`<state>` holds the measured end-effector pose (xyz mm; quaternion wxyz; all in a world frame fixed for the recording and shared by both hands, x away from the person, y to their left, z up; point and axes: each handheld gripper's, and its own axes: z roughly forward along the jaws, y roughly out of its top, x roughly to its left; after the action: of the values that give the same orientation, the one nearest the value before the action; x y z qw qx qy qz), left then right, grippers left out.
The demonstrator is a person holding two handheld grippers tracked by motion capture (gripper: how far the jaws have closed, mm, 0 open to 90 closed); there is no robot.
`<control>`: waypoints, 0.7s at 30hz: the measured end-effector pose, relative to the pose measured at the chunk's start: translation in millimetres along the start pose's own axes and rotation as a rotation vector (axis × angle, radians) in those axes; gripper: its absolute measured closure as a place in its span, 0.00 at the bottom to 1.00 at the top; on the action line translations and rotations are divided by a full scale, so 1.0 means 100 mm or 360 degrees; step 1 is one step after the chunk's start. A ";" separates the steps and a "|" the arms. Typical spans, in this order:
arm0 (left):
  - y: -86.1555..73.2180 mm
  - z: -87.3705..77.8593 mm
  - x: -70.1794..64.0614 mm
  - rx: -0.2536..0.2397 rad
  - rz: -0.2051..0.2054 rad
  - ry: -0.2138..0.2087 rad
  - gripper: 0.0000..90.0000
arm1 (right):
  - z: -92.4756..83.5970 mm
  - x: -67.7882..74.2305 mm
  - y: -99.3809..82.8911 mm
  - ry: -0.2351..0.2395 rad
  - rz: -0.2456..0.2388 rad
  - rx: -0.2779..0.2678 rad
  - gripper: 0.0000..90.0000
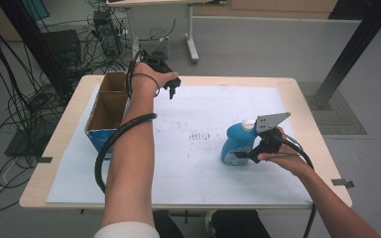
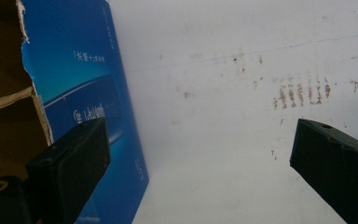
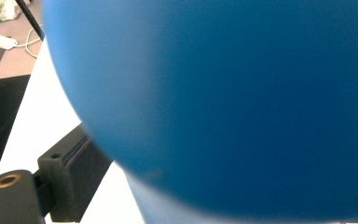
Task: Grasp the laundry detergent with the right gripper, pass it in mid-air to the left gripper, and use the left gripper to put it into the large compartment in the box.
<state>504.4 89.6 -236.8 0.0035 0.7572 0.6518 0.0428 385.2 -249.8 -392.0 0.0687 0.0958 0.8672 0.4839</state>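
Your right claw [image 1: 244, 154] brackets the upright blue plastic bottle with a white cap [image 1: 235, 141] on the white table [image 1: 188, 168]; you can't tell yet whether it grips. Squeeze off-centre and the rounded bottle could slip or topple. Your left claw [image 1: 171, 90] hangs released beside the open cardboard box [image 1: 106, 111].

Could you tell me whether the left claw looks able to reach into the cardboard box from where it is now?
Probably yes: the left claw hangs open just beside the cardboard box, whose top is open, with nothing between them.
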 end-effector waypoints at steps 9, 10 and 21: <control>0.00 0.00 0.01 -0.0005 0.0000 0.0001 0.06 | 0.00 -0.01 0.00 0.0000 -0.0023 -0.0002 0.18; 0.00 0.00 0.01 -0.0005 0.0000 0.0001 0.06 | 0.00 -0.01 0.00 0.0000 -0.0023 -0.0002 0.18; 0.00 0.01 0.03 0.0003 -0.0005 0.0003 0.06 | 0.03 -0.01 0.00 0.0047 -0.0058 0.0006 0.32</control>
<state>504.5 92.6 -238.1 0.0024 0.7561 0.6531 0.0428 386.3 -247.6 -393.9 0.0644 0.0730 0.8706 0.4823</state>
